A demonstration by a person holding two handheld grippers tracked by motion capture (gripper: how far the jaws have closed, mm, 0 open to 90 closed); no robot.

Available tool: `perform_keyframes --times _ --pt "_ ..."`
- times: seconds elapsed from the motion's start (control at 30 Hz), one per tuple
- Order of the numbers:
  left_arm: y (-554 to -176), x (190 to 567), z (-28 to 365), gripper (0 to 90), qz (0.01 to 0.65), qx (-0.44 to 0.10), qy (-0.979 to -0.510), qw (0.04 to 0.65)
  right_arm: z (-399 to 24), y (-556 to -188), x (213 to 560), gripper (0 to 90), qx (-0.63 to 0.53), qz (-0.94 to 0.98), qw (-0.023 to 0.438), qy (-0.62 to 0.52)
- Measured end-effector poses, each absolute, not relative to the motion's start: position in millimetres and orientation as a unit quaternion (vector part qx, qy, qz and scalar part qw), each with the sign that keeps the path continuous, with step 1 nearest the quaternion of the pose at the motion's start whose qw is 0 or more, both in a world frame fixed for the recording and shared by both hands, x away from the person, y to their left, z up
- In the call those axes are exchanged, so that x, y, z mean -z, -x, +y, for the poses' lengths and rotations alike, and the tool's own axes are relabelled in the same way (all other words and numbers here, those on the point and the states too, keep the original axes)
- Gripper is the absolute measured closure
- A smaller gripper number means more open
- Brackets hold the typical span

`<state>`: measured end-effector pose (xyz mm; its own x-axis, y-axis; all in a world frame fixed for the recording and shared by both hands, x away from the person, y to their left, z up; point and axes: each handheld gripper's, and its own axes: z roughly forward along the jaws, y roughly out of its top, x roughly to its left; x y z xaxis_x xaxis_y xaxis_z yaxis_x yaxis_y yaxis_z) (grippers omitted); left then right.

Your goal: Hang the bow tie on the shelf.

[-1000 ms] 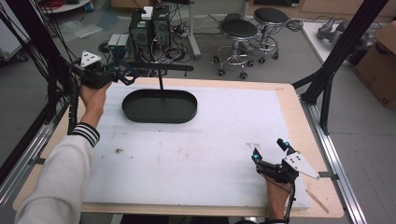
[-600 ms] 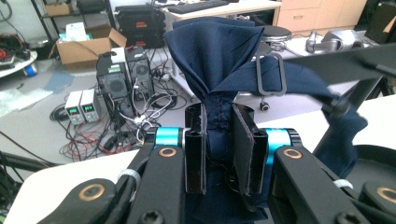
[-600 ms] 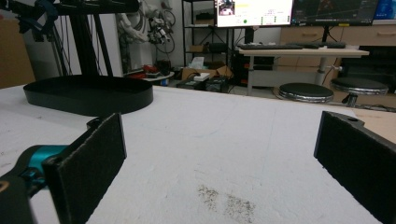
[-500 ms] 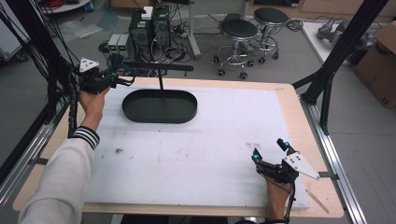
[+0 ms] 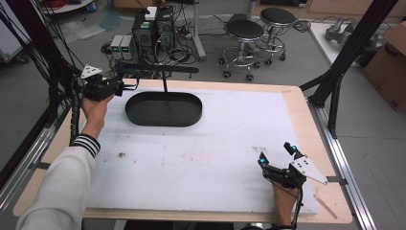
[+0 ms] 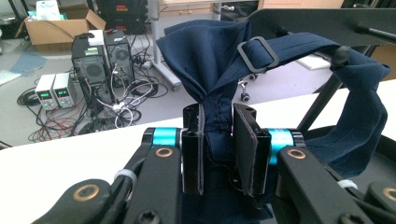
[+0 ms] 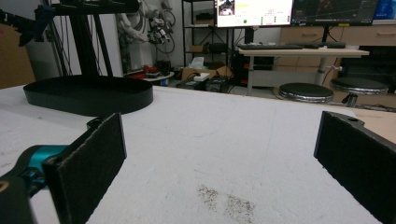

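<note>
1. Left claw (image 6: 217,154) is clamped on a navy bow tie (image 6: 219,56), pinching it at the centre knot; its jaws have just eased open a hair, with the fabric still squeezed between the pads.
2. The bow tie sits at about 11 o'clock on the bench (image 5: 201,158). Its strap, with a metal slider buckle (image 6: 258,53), is looped over the black stand's crossbar (image 5: 155,70).
3. The stand's oval base tray (image 5: 163,109) is at 12 o'clock, just right of the left claw (image 5: 119,87).
4. Right claw (image 5: 276,155) rests at about 5 o'clock, jaws wide apart, nothing between them, well apart from the stand.
5. Step in hand, as I read it: hanging the tie on the crossbar.
6. To do it well: keep the pinch on the knot, not the wings, so the fabric doesn't slide out.
7. Move along the bar's axis; pulling sideways could tip the stand.
8. Check the strap loop sits fully over the bar before opening.
9. Release slowly, then back straight out so the pads don't drag the cloth.
</note>
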<state>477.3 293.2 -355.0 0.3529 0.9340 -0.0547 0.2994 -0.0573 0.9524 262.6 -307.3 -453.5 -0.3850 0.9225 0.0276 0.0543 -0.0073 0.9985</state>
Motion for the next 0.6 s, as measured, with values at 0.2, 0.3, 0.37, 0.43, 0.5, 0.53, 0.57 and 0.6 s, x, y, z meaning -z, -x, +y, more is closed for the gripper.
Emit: perform_keyframes --times 0.2,0.3,0.37,0.43,0.5,0.53,0.57,0.6 --pt "-475.9 355.7 287.8 67.4 0.469 -0.314 -0.658 0.499 -307.3 -262.5 453.5 1.2 -0.580 0.597 0.375 -0.409" --pt "-475.7 355.0 287.7 66.0 0.465 -0.300 -0.652 0.518 -307.3 -262.5 453.6 1.2 -0.580 0.597 0.374 -0.409" --pt "-475.4 354.2 287.8 66.1 0.463 -0.292 -0.647 0.531 -307.0 -262.1 453.7 1.2 -0.580 0.597 0.373 -0.410" --pt "-475.3 354.2 288.2 64.8 0.462 -0.285 -0.647 0.535 -307.2 -262.3 453.6 1.2 -0.580 0.597 0.374 -0.409" --pt "-475.0 354.6 289.0 62.2 0.461 -0.280 -0.651 0.534 -307.1 -262.0 453.6 1.2 -0.580 0.597 0.373 -0.410" --pt "-474.8 354.7 289.6 59.9 0.461 -0.274 -0.652 0.537 -307.1 -261.9 453.6 1.2 -0.580 0.597 0.373 -0.410" --pt "-474.4 354.5 289.8 55.4 0.460 -0.271 -0.652 0.538 -307.2 -261.9 453.7 1.2 -0.580 0.597 0.373 -0.409" --pt "-473.6 353.7 289.8 52.1 0.459 -0.268 -0.653 0.540 -307.4 -262.2 453.7 1.2 -0.580 0.597 0.374 -0.408"
